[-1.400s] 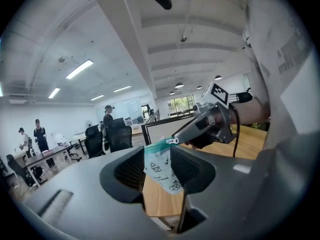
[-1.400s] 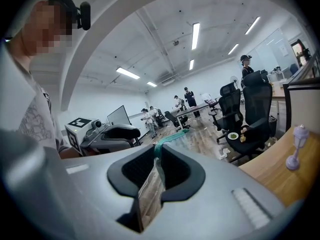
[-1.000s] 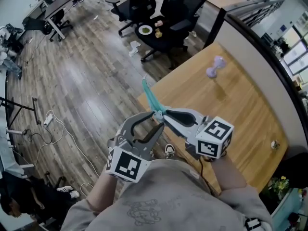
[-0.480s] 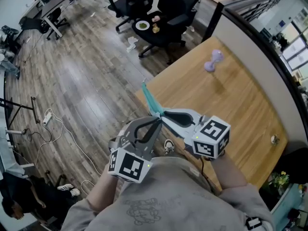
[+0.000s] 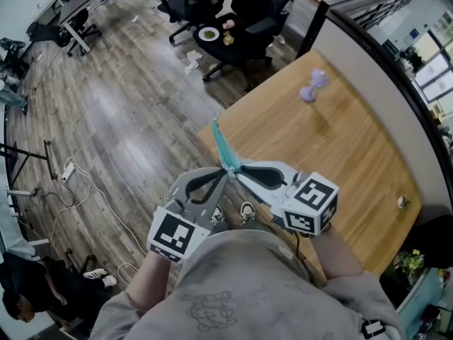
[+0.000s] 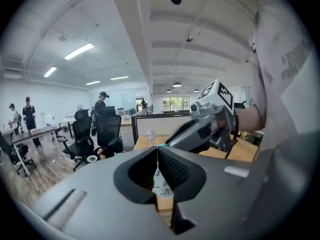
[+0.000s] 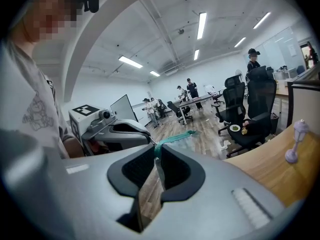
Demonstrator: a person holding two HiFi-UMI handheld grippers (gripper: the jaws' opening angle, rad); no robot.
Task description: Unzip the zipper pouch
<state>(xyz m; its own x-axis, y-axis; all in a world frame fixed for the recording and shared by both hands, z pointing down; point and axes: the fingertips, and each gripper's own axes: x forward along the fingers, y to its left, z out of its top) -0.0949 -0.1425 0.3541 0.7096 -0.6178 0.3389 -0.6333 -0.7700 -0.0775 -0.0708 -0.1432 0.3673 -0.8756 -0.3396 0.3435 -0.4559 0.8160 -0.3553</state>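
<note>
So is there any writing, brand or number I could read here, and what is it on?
No text here can be read.
Left cube and right cube: black-and-white square patterns, not words.
Shirt: faint grey print, too blurred to read.
Pouch: small dark marks, too small to read.

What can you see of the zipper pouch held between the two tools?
The zipper pouch is thin and flat, apparently clear plastic with a teal zipper strip along one edge. It is held in the air, edge-on to the head view, pointing away from the person. The right tool is shut on it, the sheet between its jaws; the left tool is shut on the teal strip beside it. Nothing else touches it. Whether the zipper is open cannot be told.
</note>
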